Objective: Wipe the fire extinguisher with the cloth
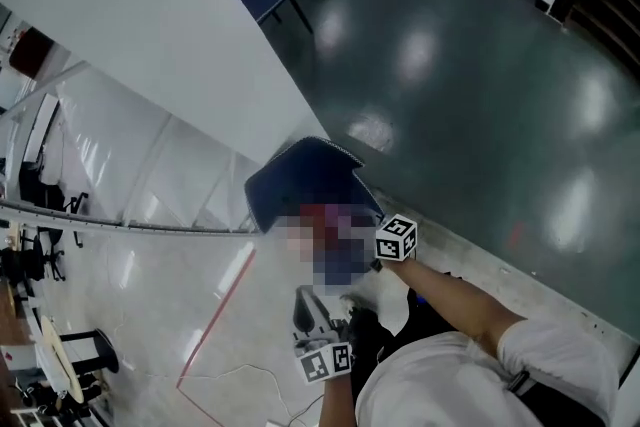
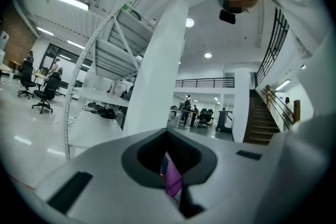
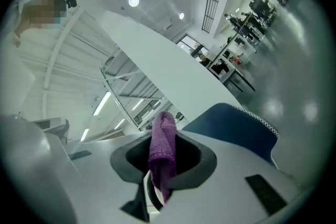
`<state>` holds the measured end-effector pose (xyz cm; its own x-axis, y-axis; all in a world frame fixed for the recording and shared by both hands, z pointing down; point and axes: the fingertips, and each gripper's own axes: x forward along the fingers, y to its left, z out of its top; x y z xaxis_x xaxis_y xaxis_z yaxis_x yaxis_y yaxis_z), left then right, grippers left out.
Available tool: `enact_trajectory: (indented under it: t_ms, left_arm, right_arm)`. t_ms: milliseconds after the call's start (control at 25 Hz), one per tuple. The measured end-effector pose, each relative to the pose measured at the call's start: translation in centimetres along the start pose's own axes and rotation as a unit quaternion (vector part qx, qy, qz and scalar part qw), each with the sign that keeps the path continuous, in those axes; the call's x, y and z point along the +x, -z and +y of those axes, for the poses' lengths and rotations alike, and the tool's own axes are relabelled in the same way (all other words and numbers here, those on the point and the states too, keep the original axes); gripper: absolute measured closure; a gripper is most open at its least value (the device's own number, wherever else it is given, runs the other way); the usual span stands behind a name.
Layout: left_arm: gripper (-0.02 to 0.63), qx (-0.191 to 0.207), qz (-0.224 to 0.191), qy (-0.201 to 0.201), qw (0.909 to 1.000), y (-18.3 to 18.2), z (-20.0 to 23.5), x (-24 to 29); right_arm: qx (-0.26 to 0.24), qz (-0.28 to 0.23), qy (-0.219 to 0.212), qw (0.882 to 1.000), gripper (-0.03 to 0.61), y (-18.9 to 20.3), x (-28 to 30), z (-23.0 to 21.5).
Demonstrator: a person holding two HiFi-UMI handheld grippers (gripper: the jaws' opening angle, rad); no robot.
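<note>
A purple cloth (image 3: 162, 157) hangs folded between the jaws of my right gripper (image 3: 156, 192), which is shut on it. In the head view that right gripper (image 1: 394, 241) is held up at the centre, its marker cube showing. My left gripper (image 1: 320, 335) is just below it, near the person's chest. In the left gripper view, a thin purple strip (image 2: 172, 180) shows in the left gripper's (image 2: 177, 198) jaw opening; whether the jaws grip it is unclear. No fire extinguisher is plainly visible in any view.
A dark blue chair back (image 1: 308, 183) is just beyond the grippers, also seen in the right gripper view (image 3: 236, 131). A large white column (image 1: 150, 15) runs past it. Dark glossy floor (image 1: 470, 85) lies to the right; office chairs (image 2: 43, 93) and a staircase (image 2: 260, 123) stand farther off.
</note>
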<state>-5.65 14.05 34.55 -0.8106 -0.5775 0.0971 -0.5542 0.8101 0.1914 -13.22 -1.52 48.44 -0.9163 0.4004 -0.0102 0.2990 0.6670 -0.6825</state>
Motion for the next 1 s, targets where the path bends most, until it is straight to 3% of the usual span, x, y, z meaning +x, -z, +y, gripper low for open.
enact_trajectory:
  t_ms: [120, 240, 360, 440, 560, 760, 1000]
  left_arm:
    - [0.607, 0.009, 0.004, 0.047, 0.9988, 0.2, 1.8, 1.4]
    - [0.608, 0.007, 0.015, 0.123, 0.9922, 1.5, 3.0, 2.7]
    - [0.608, 0.004, 0.036, 0.221, 0.9747, 1.8, 3.8, 3.6]
    - [0.607, 0.008, 0.049, 0.265, 0.9629, 1.4, 4.5, 3.8]
    - [0.607, 0.003, 0.067, 0.298, 0.9522, 1.4, 4.7, 3.7]
    - [0.607, -0.006, 0.101, 0.344, 0.9334, 3.5, 3.7, 3.7]
    - [0.607, -0.013, 0.108, 0.367, 0.9238, 7.8, 1.5, 4.5]
  right_arm:
    - [-0.049, -0.023, 0.021, 0.998, 0.508, -1.6, -0.7, 0.8]
    - [-0.087, -0.055, 0.073, 0.992, 0.508, -2.1, -2.7, 0.8]
    - [-0.101, -0.103, 0.156, 0.977, 0.508, -2.4, -5.9, 0.9]
    - [-0.101, -0.134, 0.207, 0.964, 0.508, -2.3, -7.8, 1.2]
    - [-0.090, -0.158, 0.271, 0.945, 0.506, -1.2, -11.1, 1.5]
    - [-0.038, -0.180, 0.360, 0.914, 0.508, 5.1, -15.2, 0.6]
    - [0.004, -0.175, 0.377, 0.910, 0.508, 13.1, -15.1, -6.5]
